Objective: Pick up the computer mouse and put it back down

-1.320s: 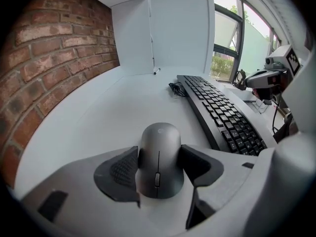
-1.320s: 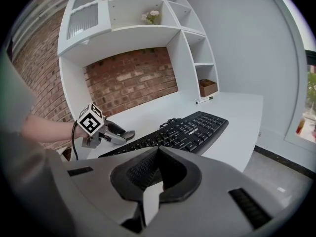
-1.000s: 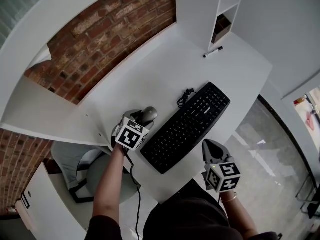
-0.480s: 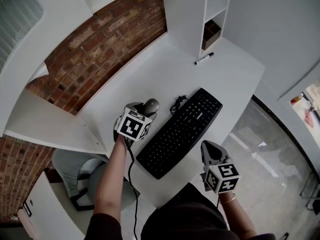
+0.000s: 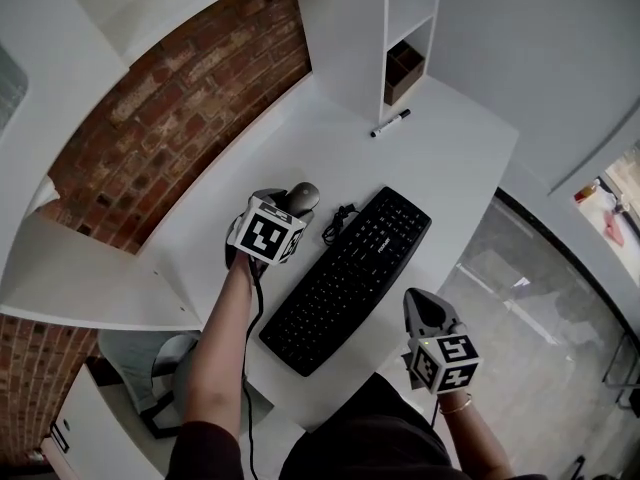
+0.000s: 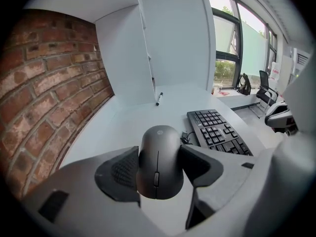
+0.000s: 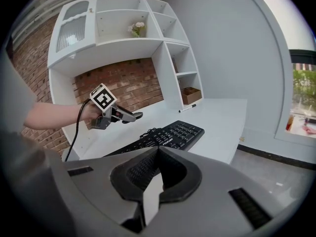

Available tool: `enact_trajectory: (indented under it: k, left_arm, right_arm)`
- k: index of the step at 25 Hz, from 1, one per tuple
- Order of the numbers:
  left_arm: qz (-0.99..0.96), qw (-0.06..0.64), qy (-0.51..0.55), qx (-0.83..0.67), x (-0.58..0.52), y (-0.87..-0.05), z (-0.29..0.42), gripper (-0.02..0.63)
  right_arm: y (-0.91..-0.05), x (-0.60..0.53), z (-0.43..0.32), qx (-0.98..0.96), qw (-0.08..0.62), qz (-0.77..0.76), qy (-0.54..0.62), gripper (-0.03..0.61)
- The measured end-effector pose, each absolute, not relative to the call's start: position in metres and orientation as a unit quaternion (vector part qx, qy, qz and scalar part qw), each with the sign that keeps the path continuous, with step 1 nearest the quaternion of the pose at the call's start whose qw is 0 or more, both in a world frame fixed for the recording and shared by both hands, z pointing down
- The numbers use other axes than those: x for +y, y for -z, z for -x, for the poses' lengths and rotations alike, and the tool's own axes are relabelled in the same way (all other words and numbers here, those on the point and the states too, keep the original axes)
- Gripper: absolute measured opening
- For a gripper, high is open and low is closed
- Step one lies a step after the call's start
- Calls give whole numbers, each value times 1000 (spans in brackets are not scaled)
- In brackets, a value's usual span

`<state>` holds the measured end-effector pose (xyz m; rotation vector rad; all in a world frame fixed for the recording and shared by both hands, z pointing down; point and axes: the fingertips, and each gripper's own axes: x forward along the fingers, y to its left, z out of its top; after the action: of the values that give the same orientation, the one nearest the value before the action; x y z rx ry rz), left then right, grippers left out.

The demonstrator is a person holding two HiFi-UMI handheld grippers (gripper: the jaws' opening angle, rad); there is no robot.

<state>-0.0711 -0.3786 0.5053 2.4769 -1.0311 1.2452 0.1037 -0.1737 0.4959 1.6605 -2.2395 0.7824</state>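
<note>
We held the computer mouse pinched between the fingers of our left gripper, one finger pressed against each of its flanks and its scroll wheel facing the camera. In the right gripper view the mouse sat raised off the white counter, out toward the brick wall and to the left of the black keyboard. A coiled black cable lay on the counter at the keyboard's far left corner, near the mouse. Our right gripper hung well apart, off the counter's near edge by the keyboard's right end; its fingers were pressed together with nothing between them. Farther back, a marker pen lay on the counter at the foot of the white shelf unit, and a brown box stood in the lowest cubby.
</note>
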Motion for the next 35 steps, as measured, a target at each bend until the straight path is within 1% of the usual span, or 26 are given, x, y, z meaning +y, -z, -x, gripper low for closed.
enact_trajectory:
  k: [9, 25, 35]
  left_arm:
    - [-832, 102, -425, -341, -425, -515, 51, 273]
    - [-824, 124, -434, -342, -496, -551, 19, 273]
    - [-826, 148, -426, -338, -507, -580, 0, 273]
  right_arm:
    - [-505, -191, -121, -758, 124, -576, -280, 5]
    - [-531, -213, -129, -742, 139, -580, -307, 5]
    - [-540, -229, -133, -734, 140, -587, -312, 5]
